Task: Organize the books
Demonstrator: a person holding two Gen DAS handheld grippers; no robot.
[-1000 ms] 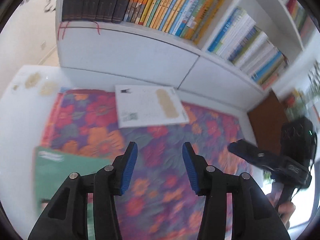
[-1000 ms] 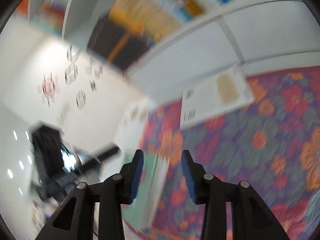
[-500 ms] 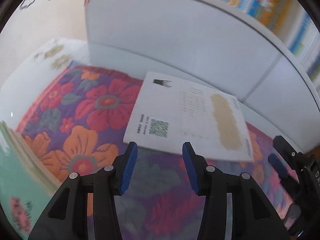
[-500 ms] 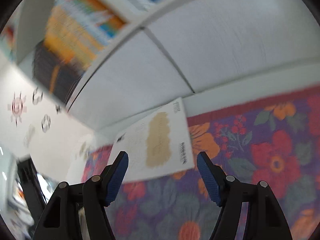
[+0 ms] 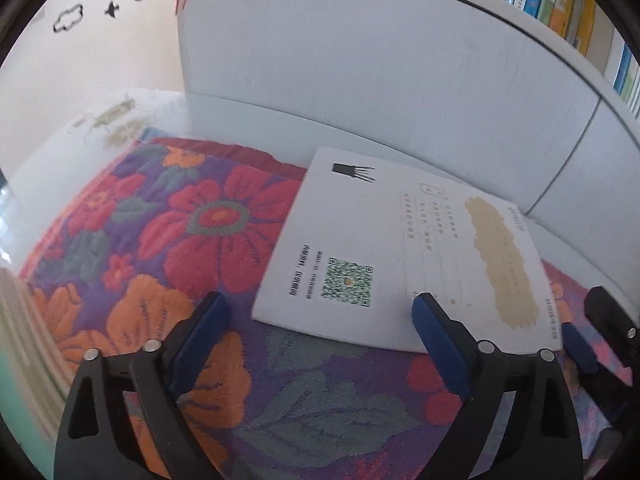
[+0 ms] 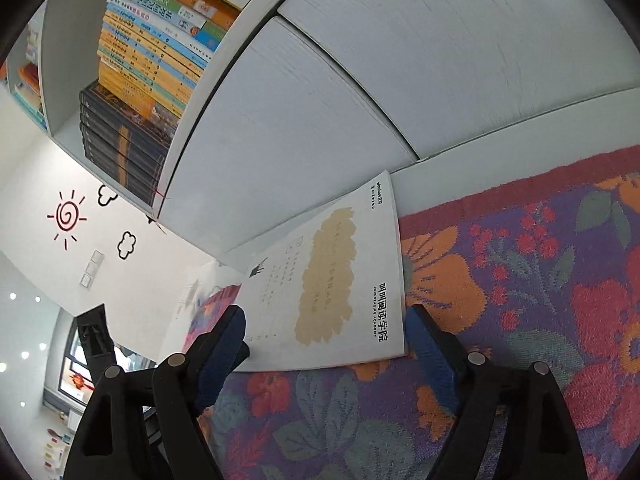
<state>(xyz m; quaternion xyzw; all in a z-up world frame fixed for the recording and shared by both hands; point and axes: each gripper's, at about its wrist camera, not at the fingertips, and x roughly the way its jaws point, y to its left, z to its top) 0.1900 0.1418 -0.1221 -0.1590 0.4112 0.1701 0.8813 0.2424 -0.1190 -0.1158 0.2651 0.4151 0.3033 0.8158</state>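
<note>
White flat paperback book (image 5: 404, 256) on floral cloth (image 5: 160, 248), just ahead of both grippers; left gripper (image 5: 320, 324) and right gripper (image 6: 324, 336) opening, fingers empty.

Both grippers (image 5: 320, 312) (image 6: 324, 332): black arms, blue-padded jaws, silver screws.

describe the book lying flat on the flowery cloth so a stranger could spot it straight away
Start at the white bookcase and drop to the flowered cloth spread at its foot. The white book lies flat on the cloth near the bookcase base. Unlike the upright colourful books on the shelves, its plain white cover bears a tan blotch and a small green code square.
</note>
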